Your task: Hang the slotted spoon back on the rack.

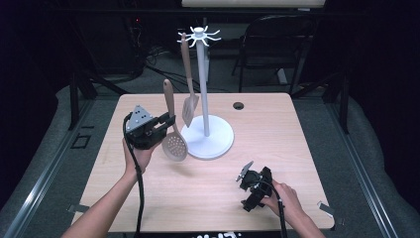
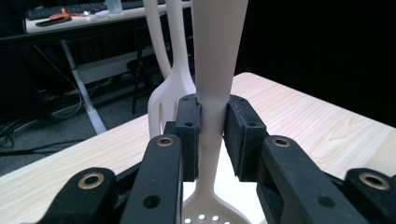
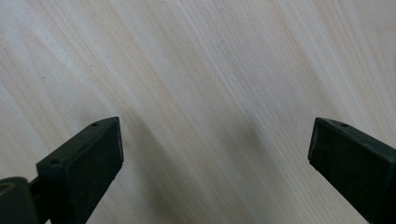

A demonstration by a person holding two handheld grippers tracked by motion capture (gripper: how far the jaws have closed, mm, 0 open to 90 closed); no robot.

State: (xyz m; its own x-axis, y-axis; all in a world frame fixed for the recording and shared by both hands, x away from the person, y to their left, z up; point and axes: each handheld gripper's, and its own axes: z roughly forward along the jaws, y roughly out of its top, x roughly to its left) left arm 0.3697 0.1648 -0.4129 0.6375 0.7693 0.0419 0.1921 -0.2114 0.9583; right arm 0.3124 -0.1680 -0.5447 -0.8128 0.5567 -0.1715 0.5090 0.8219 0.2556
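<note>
A beige slotted spoon [image 1: 172,126] hangs upright above the table, its round perforated bowl down and its handle up. My left gripper [image 1: 167,124] is shut on its handle; the left gripper view shows the handle [image 2: 212,93] pinched between both pads. A white rack [image 1: 203,84] with a round base and hooks at its top stands just right of the spoon. A beige slotted turner [image 1: 188,84] hangs from one hook, blade down. My right gripper [image 1: 246,188] rests low near the table's front right, open, with bare wood [image 3: 210,116] between its jaws.
The light wood table [image 1: 277,129] has a small round cable hole [image 1: 238,105] at the back. A dark folding chair [image 1: 277,44] stands behind the table. In the left gripper view a desk [image 2: 93,18] with clutter stands farther off.
</note>
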